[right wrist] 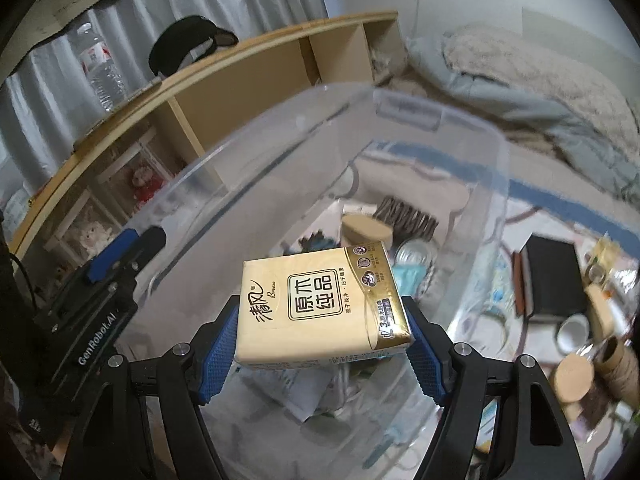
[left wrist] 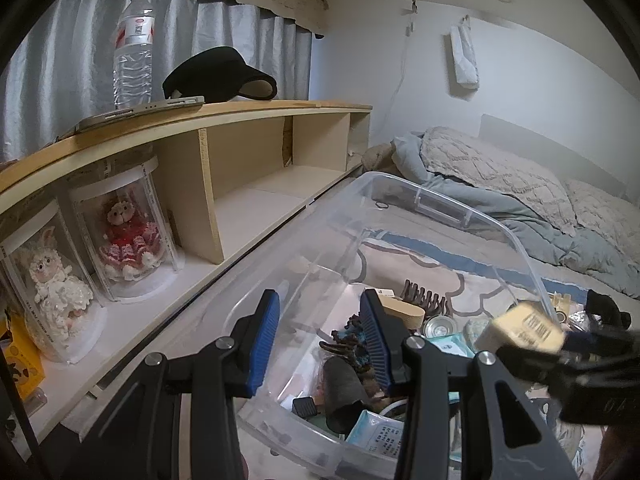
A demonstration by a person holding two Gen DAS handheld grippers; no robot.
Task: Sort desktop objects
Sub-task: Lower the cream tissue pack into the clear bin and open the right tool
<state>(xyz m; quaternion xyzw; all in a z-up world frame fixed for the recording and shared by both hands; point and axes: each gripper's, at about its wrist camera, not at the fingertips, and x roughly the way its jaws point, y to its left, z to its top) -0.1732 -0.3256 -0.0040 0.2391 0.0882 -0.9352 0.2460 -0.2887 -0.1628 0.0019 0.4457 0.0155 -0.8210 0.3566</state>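
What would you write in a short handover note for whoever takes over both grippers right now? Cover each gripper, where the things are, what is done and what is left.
Right gripper: shut on the tissue pack, held above the clear plastic bin.
Left gripper: its pads clamp the bin's near wall, one finger inside and one outside.
Done: the bin already holds a comb, a wooden block, wipes packs and other small things.
Left: release the tissue pack into the bin, then probably fetch what lies outside to the right: a black book, a round wooden lid and other small items.
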